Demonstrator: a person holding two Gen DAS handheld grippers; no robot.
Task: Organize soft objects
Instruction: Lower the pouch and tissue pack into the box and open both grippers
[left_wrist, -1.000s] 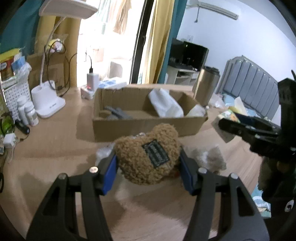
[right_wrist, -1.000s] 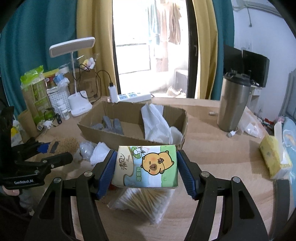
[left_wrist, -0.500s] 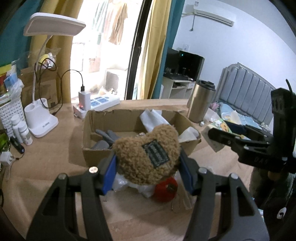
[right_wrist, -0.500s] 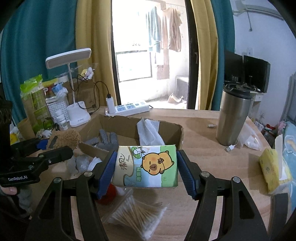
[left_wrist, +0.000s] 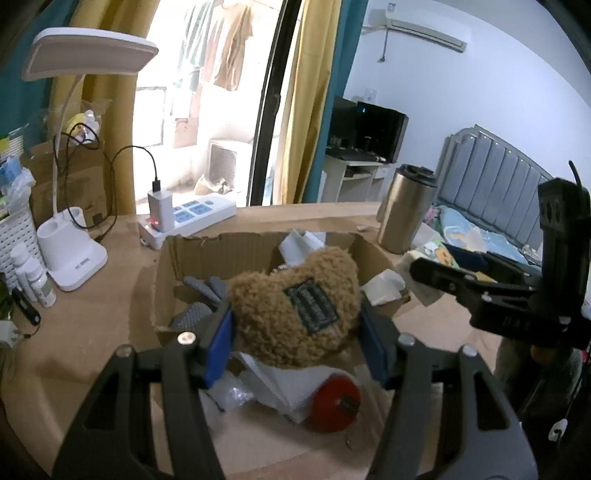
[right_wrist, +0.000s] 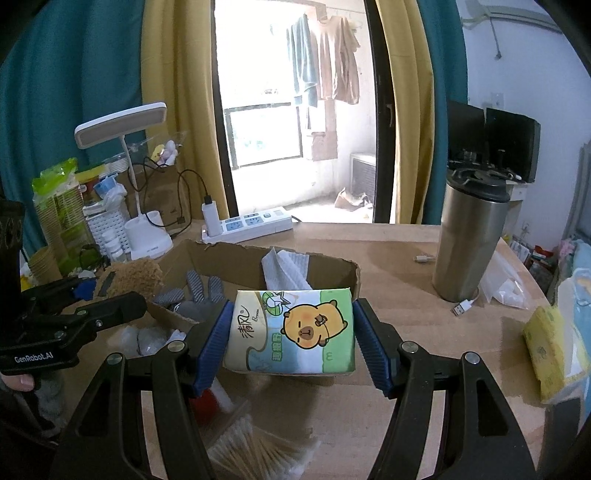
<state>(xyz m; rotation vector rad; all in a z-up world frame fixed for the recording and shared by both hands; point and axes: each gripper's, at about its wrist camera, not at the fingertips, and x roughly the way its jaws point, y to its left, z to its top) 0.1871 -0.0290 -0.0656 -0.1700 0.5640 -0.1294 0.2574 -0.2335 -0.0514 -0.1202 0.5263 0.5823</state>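
A brown plush toy with a dark patch is clamped between the blue pads of my left gripper, held above the near wall of an open cardboard box. My right gripper is shut on a tissue pack printed with a cartoon animal, just in front of the box's near right corner. Grey gloves and white paper tissue lie inside the box. In the right wrist view the left gripper and the plush show at the left.
On the wooden table stand a steel tumbler, a power strip and a white desk lamp. A bag of cotton swabs, a red object and clear plastic wrap lie before the box. A yellow tissue pack is at the right.
Both grippers have come forward toward the box, each keeping its grip. The plush is now over the box's near wall, and the tissue pack is closer to its corner.
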